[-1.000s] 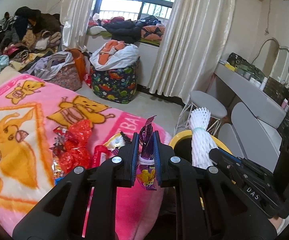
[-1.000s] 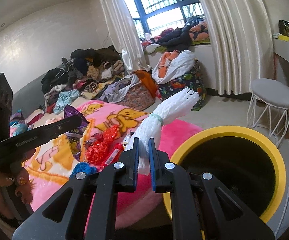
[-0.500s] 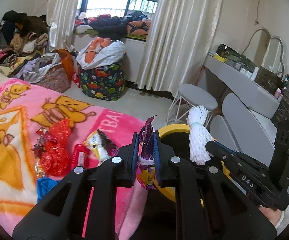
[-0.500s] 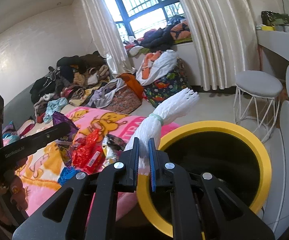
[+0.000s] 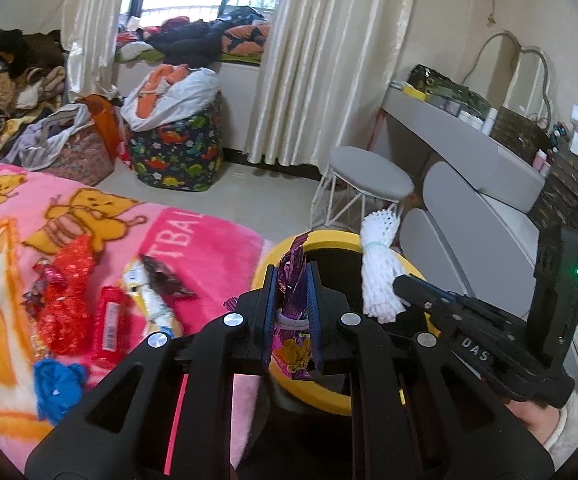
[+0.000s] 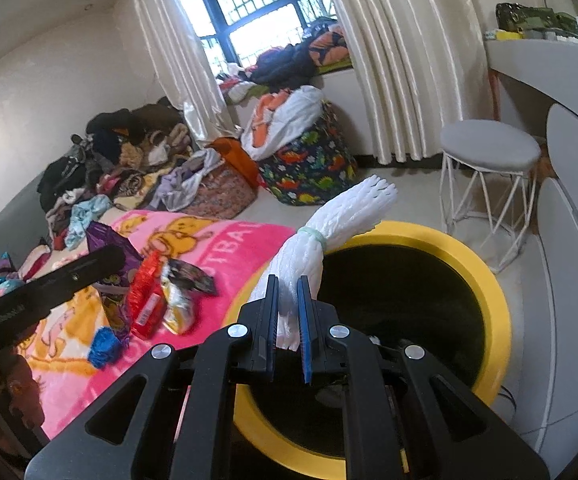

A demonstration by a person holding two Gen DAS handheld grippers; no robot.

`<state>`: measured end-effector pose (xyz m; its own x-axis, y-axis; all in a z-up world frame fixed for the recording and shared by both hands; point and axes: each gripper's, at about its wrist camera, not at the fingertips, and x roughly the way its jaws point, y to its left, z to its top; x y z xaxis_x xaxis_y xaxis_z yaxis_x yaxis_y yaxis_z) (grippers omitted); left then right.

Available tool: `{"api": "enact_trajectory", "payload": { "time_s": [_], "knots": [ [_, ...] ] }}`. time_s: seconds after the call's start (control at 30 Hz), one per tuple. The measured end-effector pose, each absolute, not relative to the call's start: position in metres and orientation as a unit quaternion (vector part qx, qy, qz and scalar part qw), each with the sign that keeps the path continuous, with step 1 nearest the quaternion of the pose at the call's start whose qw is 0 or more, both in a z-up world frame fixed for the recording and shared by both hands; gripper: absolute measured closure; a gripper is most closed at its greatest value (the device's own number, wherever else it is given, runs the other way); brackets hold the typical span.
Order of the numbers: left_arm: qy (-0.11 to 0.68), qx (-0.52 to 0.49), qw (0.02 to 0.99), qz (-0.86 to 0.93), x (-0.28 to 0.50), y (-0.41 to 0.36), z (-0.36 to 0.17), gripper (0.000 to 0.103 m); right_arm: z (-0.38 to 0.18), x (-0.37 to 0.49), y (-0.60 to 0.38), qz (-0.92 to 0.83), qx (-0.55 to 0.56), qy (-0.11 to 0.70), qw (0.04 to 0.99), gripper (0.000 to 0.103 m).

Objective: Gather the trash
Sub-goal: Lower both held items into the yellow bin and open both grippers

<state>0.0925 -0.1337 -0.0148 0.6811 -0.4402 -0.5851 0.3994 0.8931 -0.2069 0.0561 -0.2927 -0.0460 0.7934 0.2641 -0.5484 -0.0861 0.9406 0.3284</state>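
Left gripper (image 5: 292, 312): pinched tight on a purple snack wrapper (image 5: 293, 280), top of it sticking up above the fingers, bottom hanging below them. Held over the near left rim of the yellow-rimmed bin (image 5: 325, 394).

Right gripper (image 6: 287, 312): clamped on a white foam net bundle (image 6: 321, 236), tied with a pale band, free end fanning up and away past the fingertips. Held above the near left edge of the bin's dark opening; seen from the left wrist camera as hanging over the bin's far right side.

Just left of the bin: a bed under a pink cartoon blanket (image 5: 193, 240). Scattered on the blanket near the bin: a red crinkled wrapper (image 5: 67, 288), a red tube-shaped packet (image 5: 107, 326), a yellow-white wrapper with a dark one across it (image 5: 151, 292), and a blue crumpled scrap (image 5: 55, 380).

Beyond the bin: a grey round stool (image 5: 369, 178) on white wire legs, on a pale floor. Right of the bin: a grey vanity desk (image 5: 461, 148) with curved panels. Farther back from the bin: cream curtains (image 5: 317, 60) at a barred window, a dinosaur-print bag (image 5: 177, 152) stuffed with clothes, and heaps of clothing against the wall.
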Motion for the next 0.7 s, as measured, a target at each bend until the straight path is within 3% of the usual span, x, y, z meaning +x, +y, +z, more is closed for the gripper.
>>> {"api": "enact_trajectory", "payload": {
  "time_s": [0.7],
  "knots": [
    [0.372,-0.014,0.882,-0.291,0.135,-0.205,-0.052,0.094,-0.088,0.070,-0.329,0.068,0.164,0.385,0.905,0.092]
  ]
}}
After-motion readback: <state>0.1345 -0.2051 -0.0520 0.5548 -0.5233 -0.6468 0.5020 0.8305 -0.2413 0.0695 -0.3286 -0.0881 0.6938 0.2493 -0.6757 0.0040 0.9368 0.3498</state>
